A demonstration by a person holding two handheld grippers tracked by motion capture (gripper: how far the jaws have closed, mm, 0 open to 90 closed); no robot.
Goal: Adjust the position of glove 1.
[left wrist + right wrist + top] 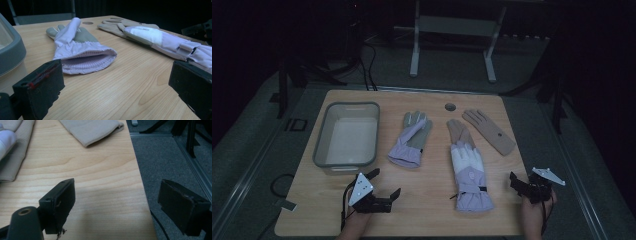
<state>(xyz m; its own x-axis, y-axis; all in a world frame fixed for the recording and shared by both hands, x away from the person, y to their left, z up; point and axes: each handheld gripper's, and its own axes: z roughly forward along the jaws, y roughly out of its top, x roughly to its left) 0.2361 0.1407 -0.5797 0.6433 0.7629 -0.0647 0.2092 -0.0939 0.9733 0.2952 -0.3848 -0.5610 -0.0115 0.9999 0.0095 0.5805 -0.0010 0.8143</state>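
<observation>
left gripper (384,184): near desk edge on your left, jaws spread wide, nothing in them. In its own view the left glove's cuff sits just ahead between the jaws.
right gripper (523,181): near right corner, jaws apart and empty too; one jaw hangs out past the desk (427,210) edge over the carpet.
long glove (469,172): lilac and white, padded, lying flat in the middle, cuff toward you. Looks soft and light, so it'll flop. I'd pinch the cuff or the strap at the wrist; the shell looks a bit slick.
left glove (410,140): lilac with grey palm, cuff gaping open toward you. Ribbed lining inside should give decent grip. Take the cuff rim, since one layer is easy to catch there.
tan gloves (489,131): thin, flat, far right; one is partly under the long glove. Limp stuff, probably hard to pick up off the wood.
bin (347,136): grey, far left, empty, rigid.
writing: none you can read. Small dark dot on one tan glove, too tiny to tell.
</observation>
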